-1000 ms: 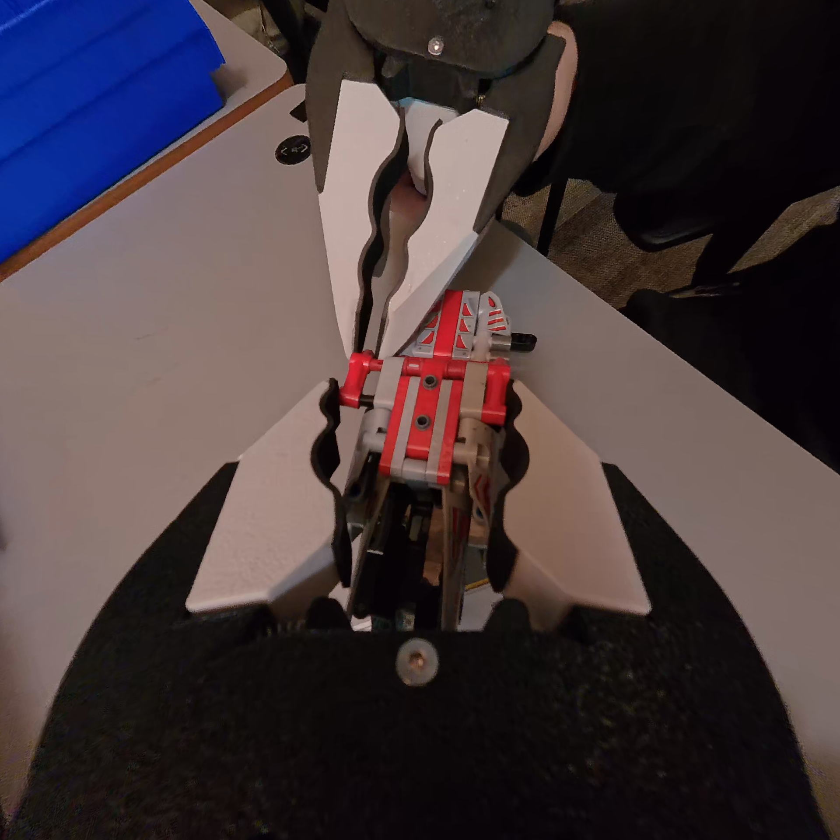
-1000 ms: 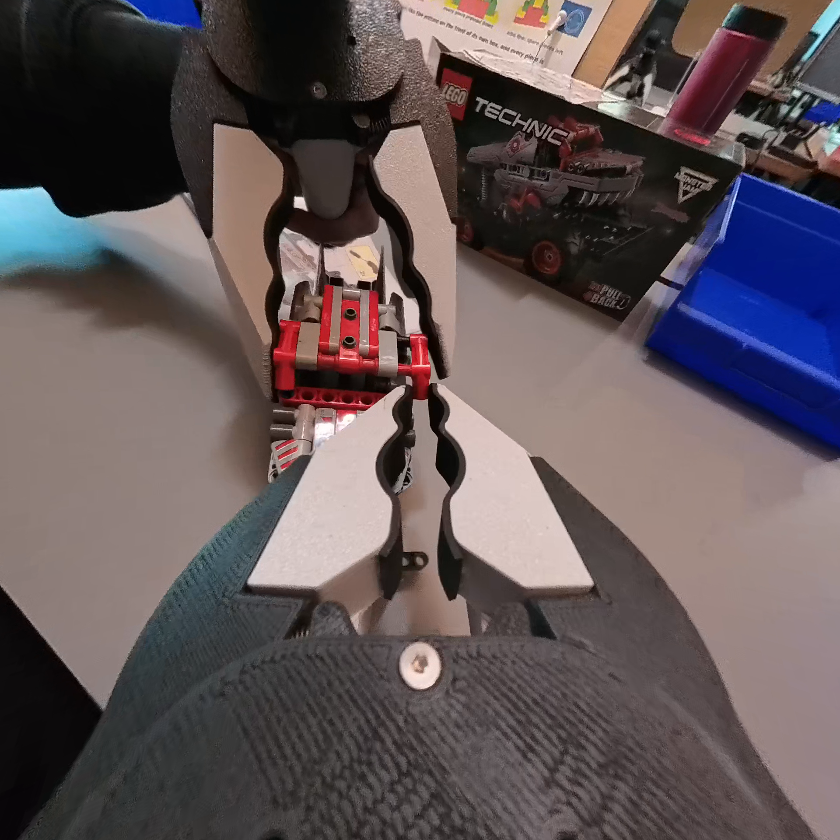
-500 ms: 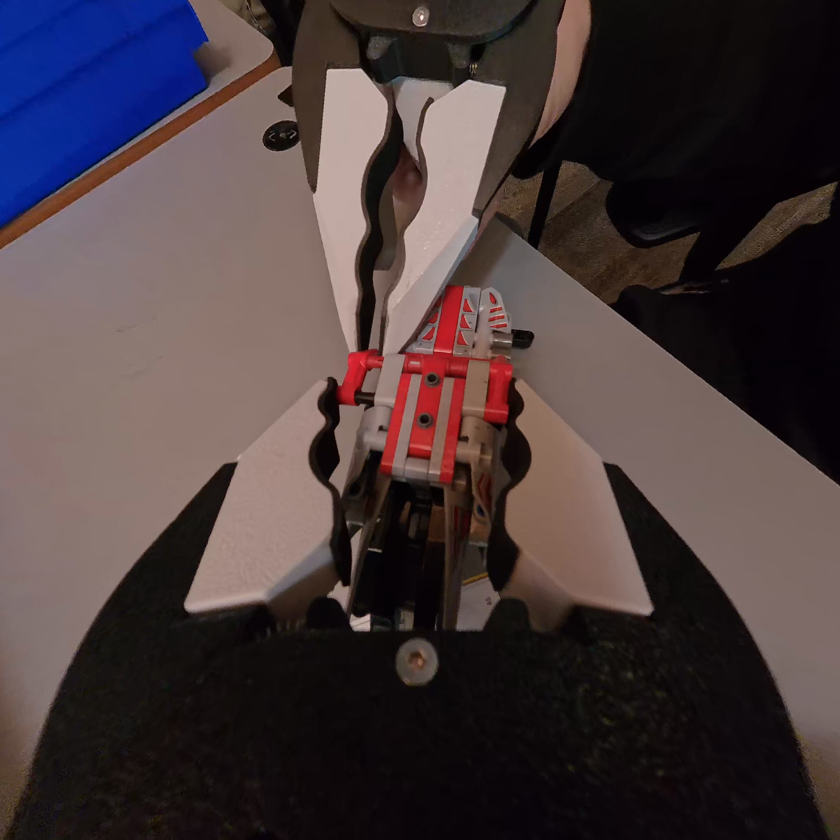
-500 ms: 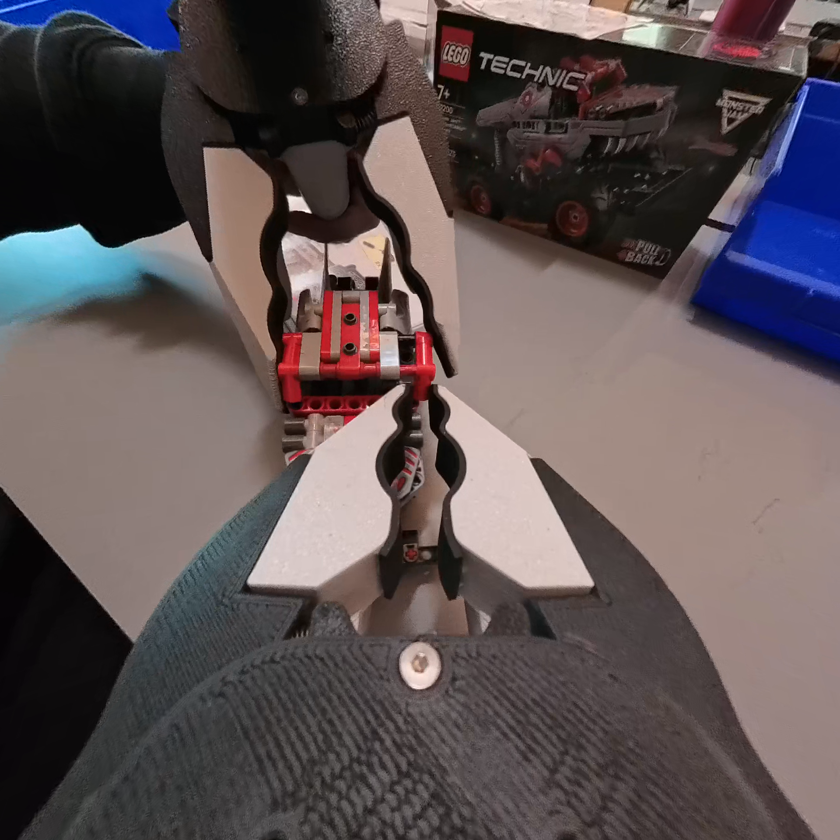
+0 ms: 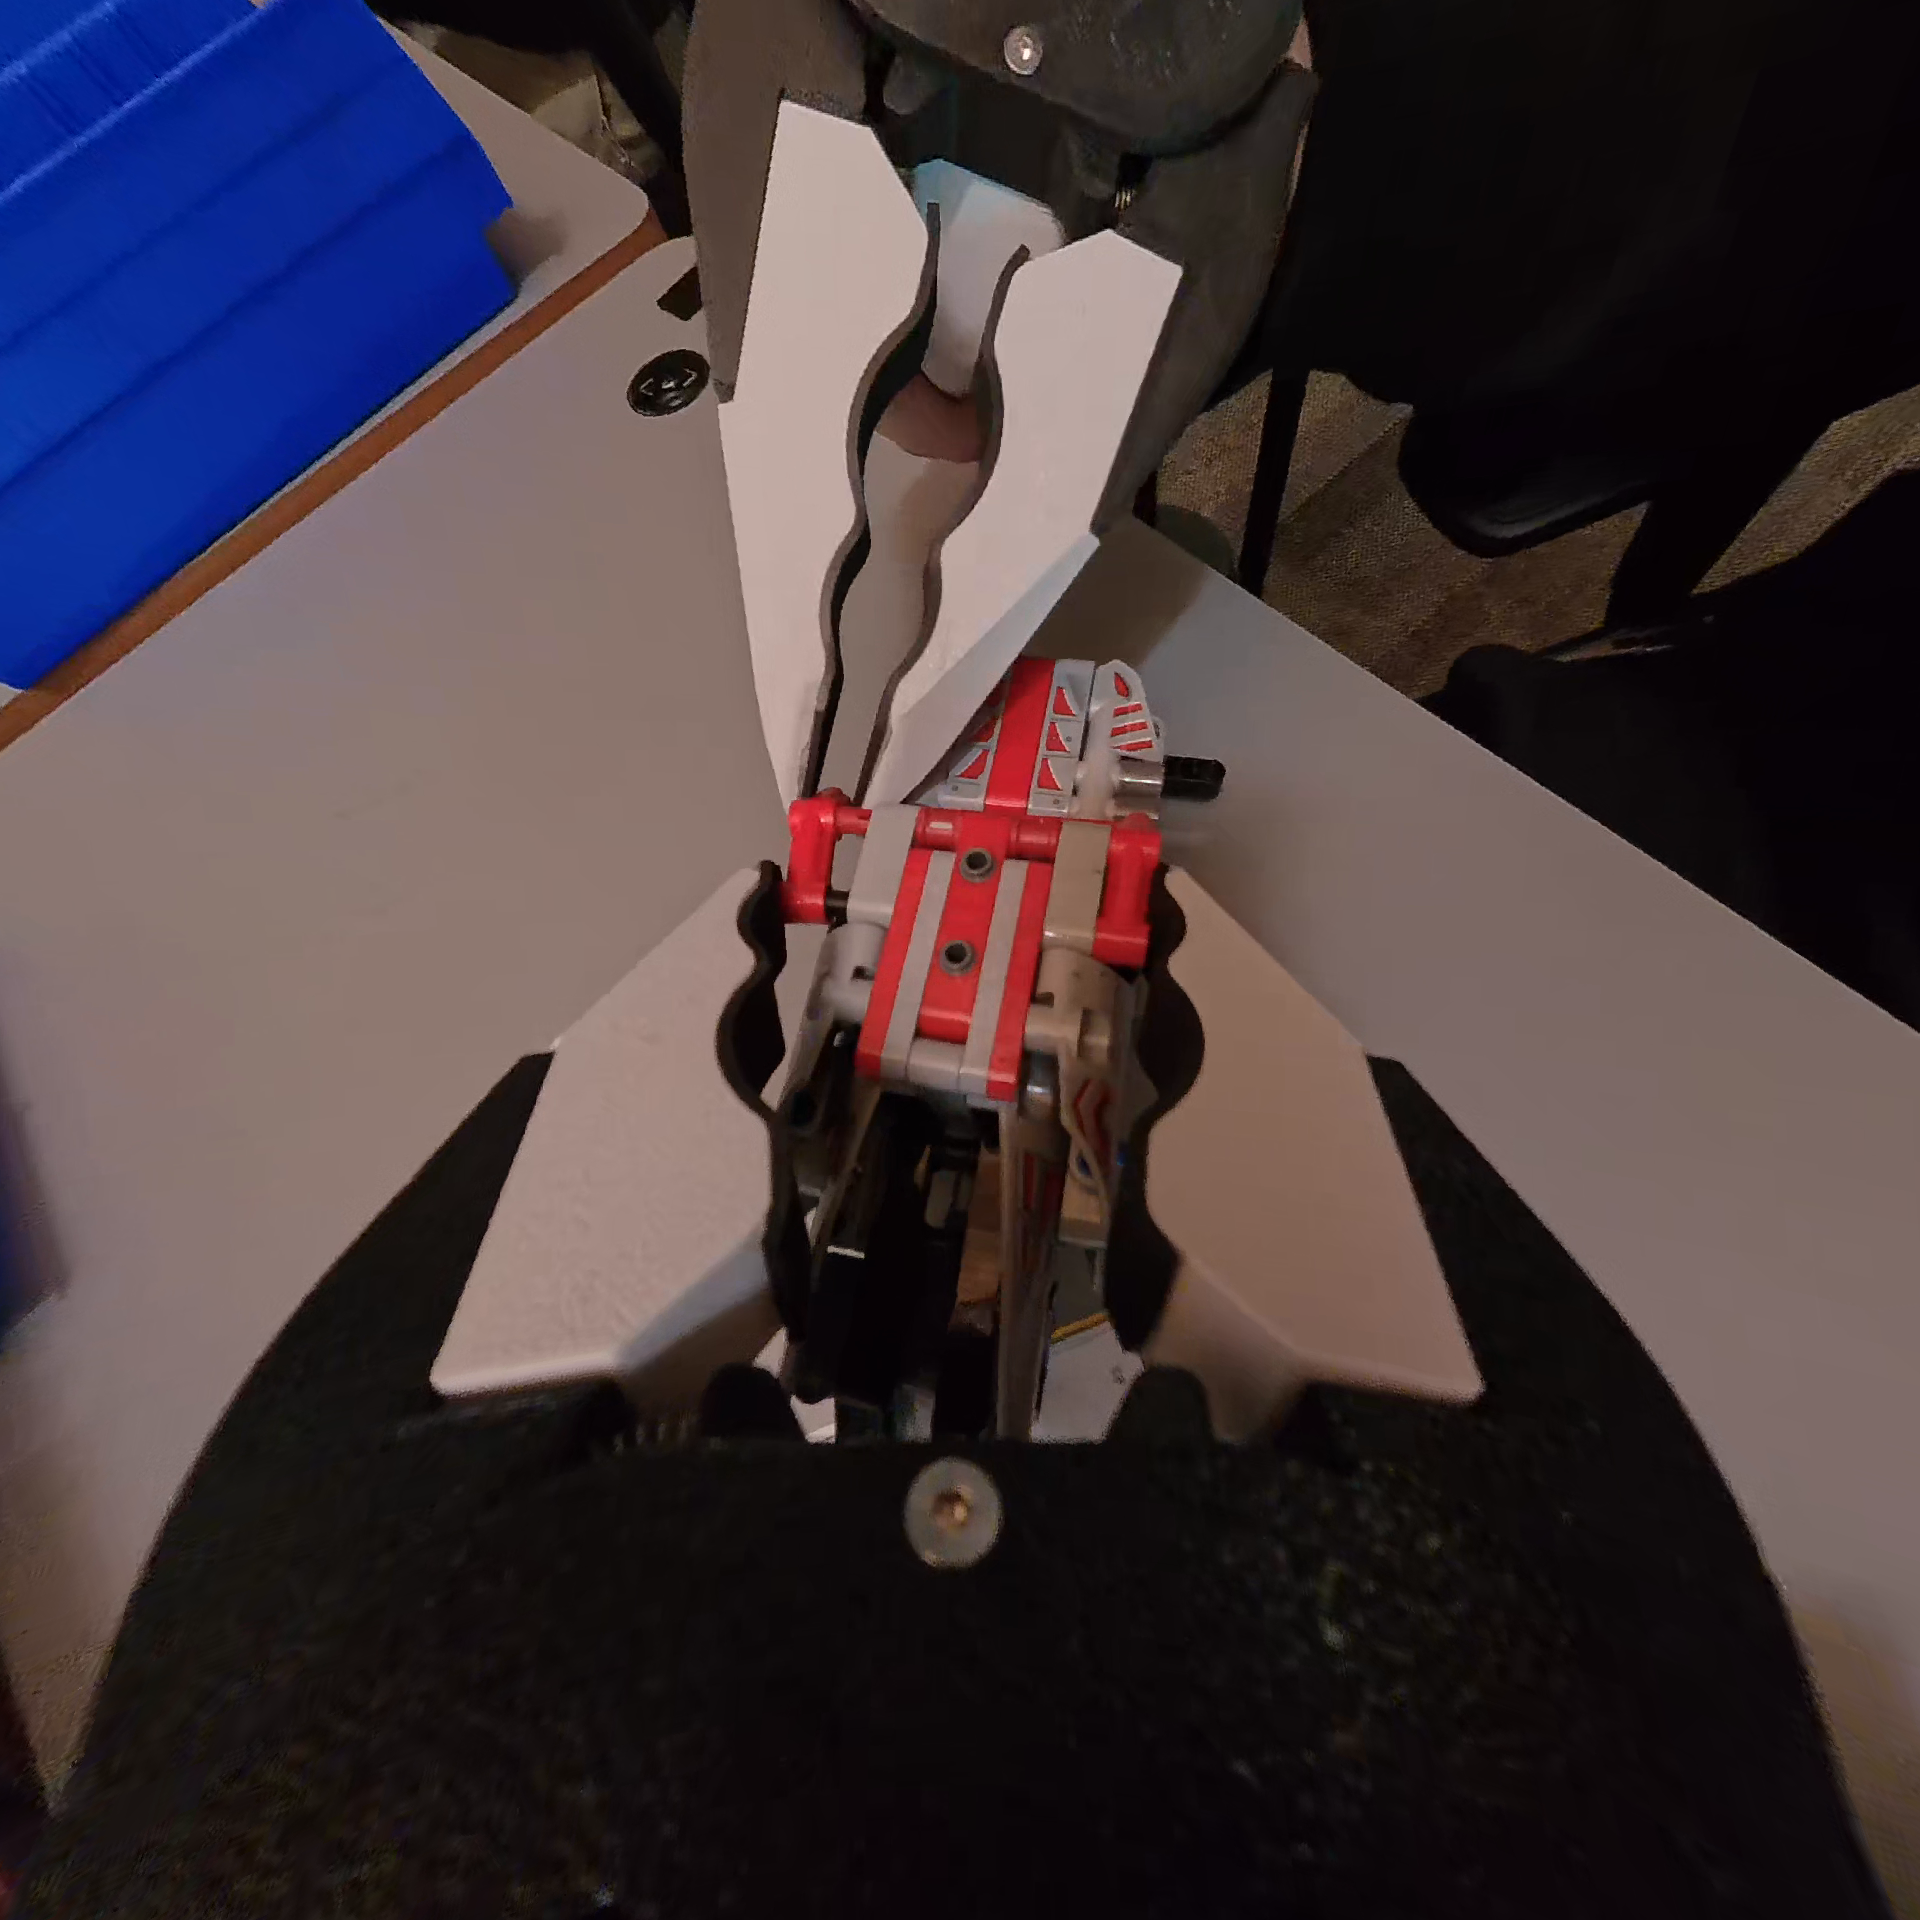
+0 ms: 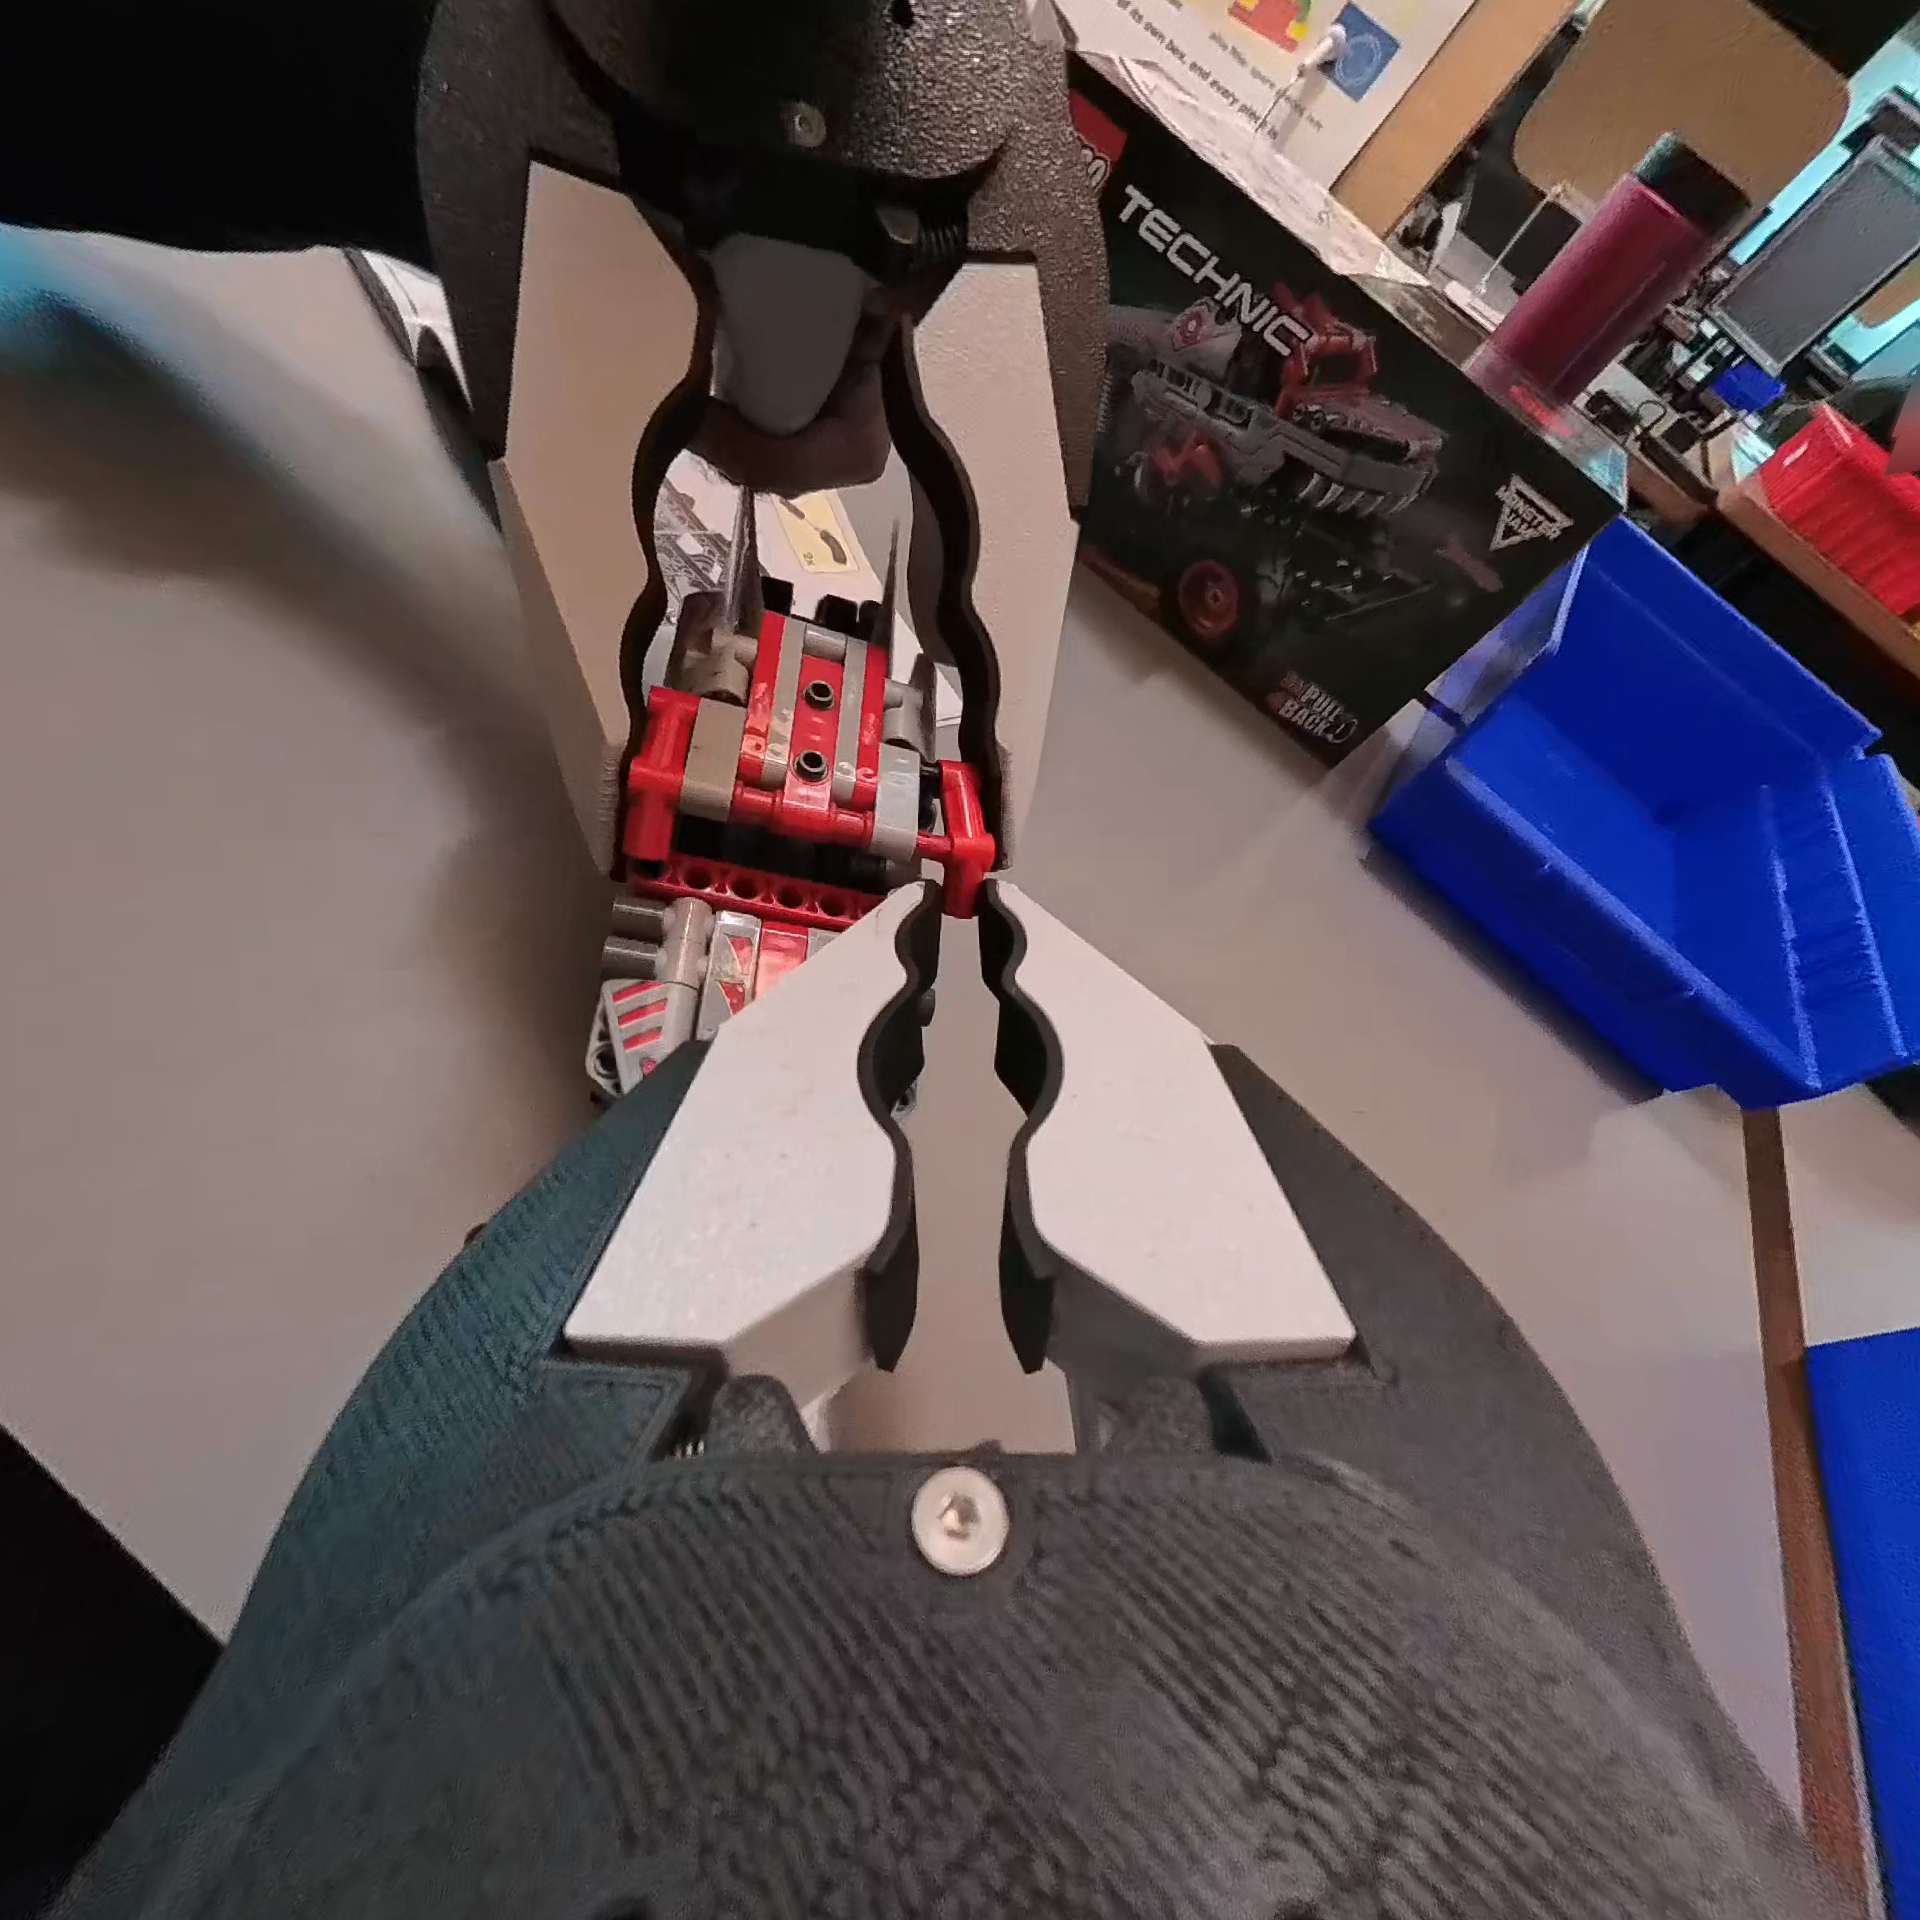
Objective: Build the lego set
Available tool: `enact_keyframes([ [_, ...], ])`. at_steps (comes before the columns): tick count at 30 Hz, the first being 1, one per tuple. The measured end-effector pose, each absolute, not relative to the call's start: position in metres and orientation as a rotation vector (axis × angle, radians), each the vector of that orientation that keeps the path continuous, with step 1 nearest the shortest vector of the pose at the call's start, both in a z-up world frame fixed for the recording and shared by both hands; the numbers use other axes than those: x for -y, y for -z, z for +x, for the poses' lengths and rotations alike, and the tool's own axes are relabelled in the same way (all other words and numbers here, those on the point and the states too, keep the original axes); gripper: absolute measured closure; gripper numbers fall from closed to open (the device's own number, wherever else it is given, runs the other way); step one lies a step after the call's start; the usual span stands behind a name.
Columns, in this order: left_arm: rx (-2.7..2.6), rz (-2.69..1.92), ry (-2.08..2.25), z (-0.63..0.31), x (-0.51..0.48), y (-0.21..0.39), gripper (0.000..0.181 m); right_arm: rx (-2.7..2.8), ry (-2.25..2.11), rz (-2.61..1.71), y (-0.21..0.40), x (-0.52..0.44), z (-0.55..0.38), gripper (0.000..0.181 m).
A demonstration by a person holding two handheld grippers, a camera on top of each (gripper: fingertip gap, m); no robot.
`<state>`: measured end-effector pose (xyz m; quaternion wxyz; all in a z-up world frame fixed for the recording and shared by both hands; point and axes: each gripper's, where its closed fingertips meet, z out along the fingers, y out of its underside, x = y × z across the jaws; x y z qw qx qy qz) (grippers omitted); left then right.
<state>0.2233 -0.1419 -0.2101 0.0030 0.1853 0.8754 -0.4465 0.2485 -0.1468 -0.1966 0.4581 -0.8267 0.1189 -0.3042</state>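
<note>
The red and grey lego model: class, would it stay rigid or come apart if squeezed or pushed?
The lego model probably stays mostly rigid between the left gripper fingers. Its red end connector, sticking out at the right gripper, may pop off. It has no wheels showing, so likely slides.

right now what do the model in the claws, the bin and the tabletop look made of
The lego model looks like hard moulded plastic, red and grey, with a slight gloss and crisp edges and pin holes. The blue bin seems to be plastic too, with fine ridged lines that suggest 3D printing. The tabletop is smooth matte grey, probably laminate; a brown edge shows, so perhaps a wood-based core.
</note>
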Motion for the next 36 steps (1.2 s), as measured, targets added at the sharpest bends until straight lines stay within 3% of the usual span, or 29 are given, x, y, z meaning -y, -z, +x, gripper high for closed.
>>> enact_keyframes([
  [8,-2.773,0.607,1.403,0.222,0.142,0.211,0.114,-0.372,0.611,-1.977,0.198,0.148,0.247,0.175],
  [13,-2.78,0.602,1.403,0.223,0.142,0.211,0.114,-0.501,0.373,-1.777,0.188,0.148,0.246,0.145],
  [17,-2.778,0.613,1.403,0.224,0.142,0.211,0.114,-0.456,0.369,-1.806,0.188,0.143,0.24,0.159],
  [22,-2.768,0.642,1.409,0.222,0.142,0.211,0.114,-0.48,0.38,-1.796,0.187,0.146,0.244,0.146],
  [26,-2.769,0.656,1.408,0.221,0.141,0.211,0.114,-0.44,0.305,-1.778,0.188,0.141,0.237,0.157],
  [32,-2.768,0.687,1.416,0.219,0.141,0.211,0.114,-0.447,0.253,-1.731,0.191,0.143,0.238,0.15],
  [36,-2.769,0.687,1.416,0.219,0.14,0.211,0.114,-0.43,0.235,-1.727,0.191,0.14,0.234,0.157],
])
